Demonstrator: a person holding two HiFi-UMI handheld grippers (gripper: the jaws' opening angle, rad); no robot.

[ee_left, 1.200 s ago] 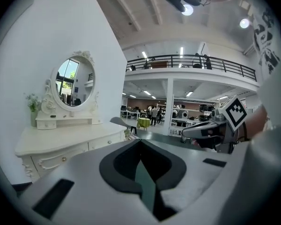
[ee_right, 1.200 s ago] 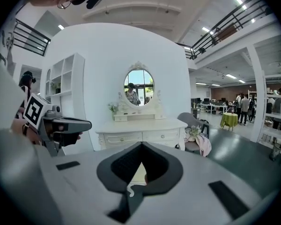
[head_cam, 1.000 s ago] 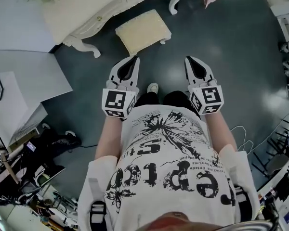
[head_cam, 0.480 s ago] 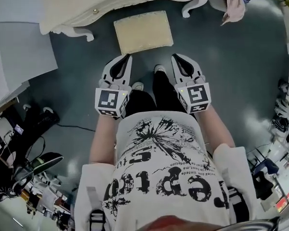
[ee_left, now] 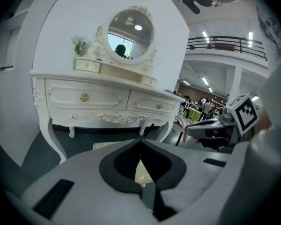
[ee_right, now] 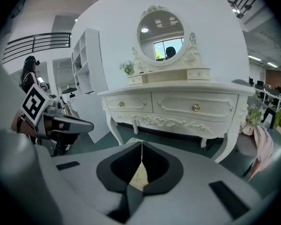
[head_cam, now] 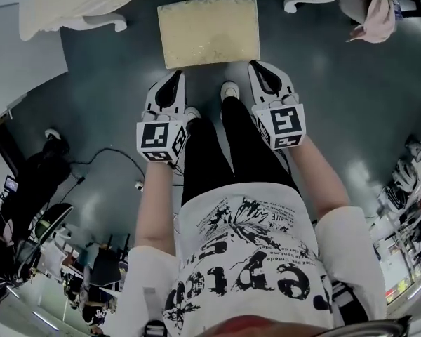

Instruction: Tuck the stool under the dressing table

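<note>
Stool (head_cam: 207,32) is sitting on the dark floor (head_cam: 112,104), right in front of the white table (head_cam: 63,9). Its soft yellow top is facing up. Its far edge is lying close to the front of the table, between the table's curly legs, and most of the stool is sticking out toward the person.

The left claw (head_cam: 176,76) is pointing at the near edge of the stool, close to its left corner. Its two jaws are pressed together at the tips and are holding nothing. In the left gripper view, a bit of the yellow top is showing through the hole behind the closed tips.

The right claw (head_cam: 256,65) is pointing at the near edge too, just beside the right corner. Its jaws are also pressed together and are holding nothing. It is not clear if either claw is touching the stool.

The person's shoe (head_cam: 229,90) is standing between the two claws. A round mirror (ee_right: 164,29) is standing on the table. A pink cloth (head_cam: 372,20) is hanging to the right of the table.
</note>
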